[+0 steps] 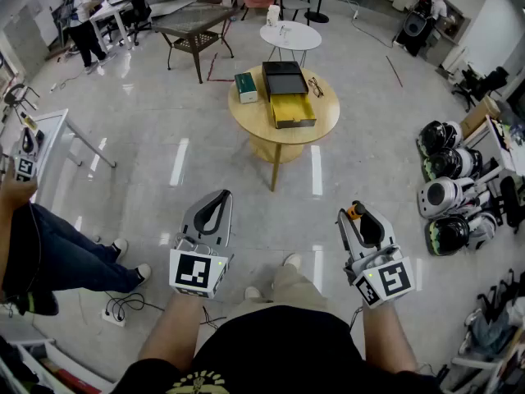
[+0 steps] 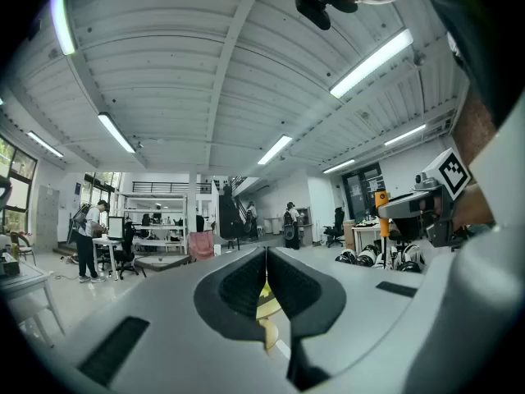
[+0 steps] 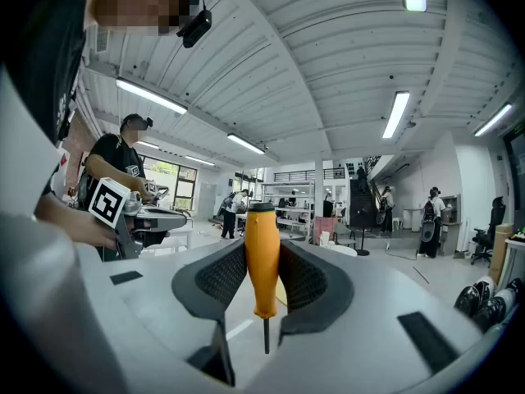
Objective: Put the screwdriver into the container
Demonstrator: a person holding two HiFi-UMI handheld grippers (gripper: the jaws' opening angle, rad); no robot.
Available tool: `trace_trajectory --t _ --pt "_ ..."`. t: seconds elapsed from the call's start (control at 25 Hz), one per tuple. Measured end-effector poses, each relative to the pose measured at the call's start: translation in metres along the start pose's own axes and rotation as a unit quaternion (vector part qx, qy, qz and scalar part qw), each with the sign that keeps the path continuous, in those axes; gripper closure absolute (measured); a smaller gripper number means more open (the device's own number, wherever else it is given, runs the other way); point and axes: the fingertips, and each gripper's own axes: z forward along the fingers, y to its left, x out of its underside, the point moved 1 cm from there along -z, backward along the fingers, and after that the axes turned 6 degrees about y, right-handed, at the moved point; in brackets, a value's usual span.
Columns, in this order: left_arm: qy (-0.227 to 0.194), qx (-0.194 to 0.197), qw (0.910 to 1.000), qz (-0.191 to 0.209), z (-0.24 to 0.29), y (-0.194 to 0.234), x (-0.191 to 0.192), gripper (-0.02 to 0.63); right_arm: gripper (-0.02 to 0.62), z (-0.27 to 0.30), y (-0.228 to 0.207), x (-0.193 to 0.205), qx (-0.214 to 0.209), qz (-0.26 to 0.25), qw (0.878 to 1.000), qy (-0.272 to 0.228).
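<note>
My right gripper point(image 1: 358, 212) is shut on an orange-handled screwdriver point(image 3: 262, 261), held upright between the pads with its thin metal shaft pointing back toward the camera. Its orange handle point(image 1: 355, 212) shows at the jaw tips in the head view. My left gripper point(image 1: 220, 199) is shut with nothing in it, its pads point(image 2: 246, 284) pressed together. Both hang over the floor, well short of the round wooden table point(image 1: 252, 121). On that table lie an open yellow container point(image 1: 293, 112) and a black container point(image 1: 285, 78) behind it.
A green box point(image 1: 245, 86) and glasses point(image 1: 316, 87) also lie on the table. A seated person point(image 1: 57, 253) at the left holds another gripper point(image 1: 25, 164). Several helmets point(image 1: 447, 195) line the right side. A white round table point(image 1: 290, 35) and a dark table point(image 1: 193, 23) stand farther back.
</note>
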Motion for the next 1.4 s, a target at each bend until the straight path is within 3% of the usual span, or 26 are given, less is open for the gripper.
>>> trace_trajectory --t 0.36,0.68,0.96,1.16,1.4 --pt "0.008 0.004 1.0000 -0.002 0.030 0.012 0.010 0.586 0.459 0.030 -0.021 0.010 -0.002 0.009 1.000 0.002" --pt "0.004 0.012 0.9999 0.001 0.079 0.012 0.001 0.588 0.460 0.061 -0.069 0.007 -0.006 0.027 1.000 -0.001" --pt "0.013 0.008 0.9997 -0.019 0.133 0.020 0.004 0.587 0.460 0.094 -0.107 -0.003 -0.019 0.028 0.999 -0.010" --pt "0.014 0.002 0.9999 0.002 0.167 0.022 -0.008 0.588 0.460 0.108 -0.136 -0.007 -0.021 0.038 0.999 -0.013" --pt "-0.001 0.012 0.9992 -0.038 0.202 0.021 -0.023 0.588 0.460 0.116 -0.172 -0.008 -0.020 0.053 0.998 -0.018"
